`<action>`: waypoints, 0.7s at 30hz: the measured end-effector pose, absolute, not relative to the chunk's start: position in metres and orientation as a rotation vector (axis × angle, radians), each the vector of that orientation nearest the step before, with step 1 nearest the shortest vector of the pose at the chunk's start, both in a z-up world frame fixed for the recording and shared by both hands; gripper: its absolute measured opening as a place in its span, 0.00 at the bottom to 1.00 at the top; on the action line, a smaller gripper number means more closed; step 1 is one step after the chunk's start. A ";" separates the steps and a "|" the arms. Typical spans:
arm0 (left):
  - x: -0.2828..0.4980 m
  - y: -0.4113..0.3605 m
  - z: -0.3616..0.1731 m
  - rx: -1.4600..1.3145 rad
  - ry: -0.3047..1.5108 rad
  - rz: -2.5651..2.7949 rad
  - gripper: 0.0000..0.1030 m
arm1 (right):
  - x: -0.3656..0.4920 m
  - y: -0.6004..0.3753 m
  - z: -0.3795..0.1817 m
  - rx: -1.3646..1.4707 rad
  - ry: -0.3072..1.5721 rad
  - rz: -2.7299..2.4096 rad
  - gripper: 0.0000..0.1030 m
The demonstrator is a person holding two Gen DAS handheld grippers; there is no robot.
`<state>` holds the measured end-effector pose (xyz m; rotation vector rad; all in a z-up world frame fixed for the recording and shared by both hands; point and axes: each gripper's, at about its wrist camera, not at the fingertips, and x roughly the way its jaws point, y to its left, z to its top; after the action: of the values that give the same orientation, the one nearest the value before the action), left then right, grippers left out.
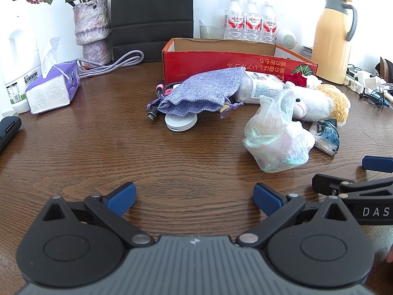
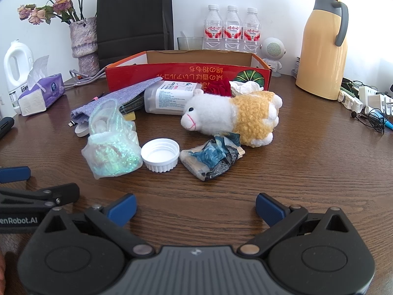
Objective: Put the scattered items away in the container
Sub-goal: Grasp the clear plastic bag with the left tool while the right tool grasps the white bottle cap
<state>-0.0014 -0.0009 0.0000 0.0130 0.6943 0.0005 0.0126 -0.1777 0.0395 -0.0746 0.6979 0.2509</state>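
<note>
- Counter: dark wood-grain, smooth w/ slight sheen.
- Container box: cardboard, red printed outside, plain brown inside.
- Pouch: coarse woven lilac cloth, matt.
- Plush lamb: fluffy white pile, curly yellow body.
- Small bag: thin iridescent film, crinkled, glossy.
- Cap: white plastic, ribbed edge.
- Wrapper: crumpled glossy foil/plastic.
- Flask: smooth yellow finish, grey handle.
- Gripper pads: blue, matt; linkage black plastic, metal pins.
</note>
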 end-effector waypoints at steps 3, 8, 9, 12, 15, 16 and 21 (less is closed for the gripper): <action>-0.004 -0.003 0.000 0.021 0.692 -0.001 1.00 | 0.006 -0.185 0.039 -0.077 0.696 0.262 1.00; -0.009 -0.012 0.013 0.021 0.577 -0.089 1.00 | 0.003 -0.212 0.055 -0.014 0.651 0.294 1.00; -0.008 -0.015 0.018 0.016 0.539 -0.113 1.00 | 0.004 -0.219 0.061 0.007 0.631 0.287 1.00; 0.007 -0.028 0.033 0.003 0.501 -0.190 1.00 | 0.014 -0.235 0.079 0.035 0.601 0.286 1.00; 0.033 -0.045 0.033 -0.016 0.544 -0.223 1.00 | 0.025 -0.237 0.088 0.001 0.585 0.287 1.00; 0.041 -0.050 0.030 -0.012 0.574 -0.217 0.99 | 0.028 -0.234 0.089 -0.023 0.586 0.285 0.99; 0.043 -0.042 0.028 -0.021 0.616 -0.211 0.48 | 0.033 -0.226 0.085 -0.070 0.594 0.338 0.91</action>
<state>0.0434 -0.0423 0.0276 -0.0211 0.6157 -0.2115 0.0333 -0.2256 0.0854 -0.0697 0.5942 0.3383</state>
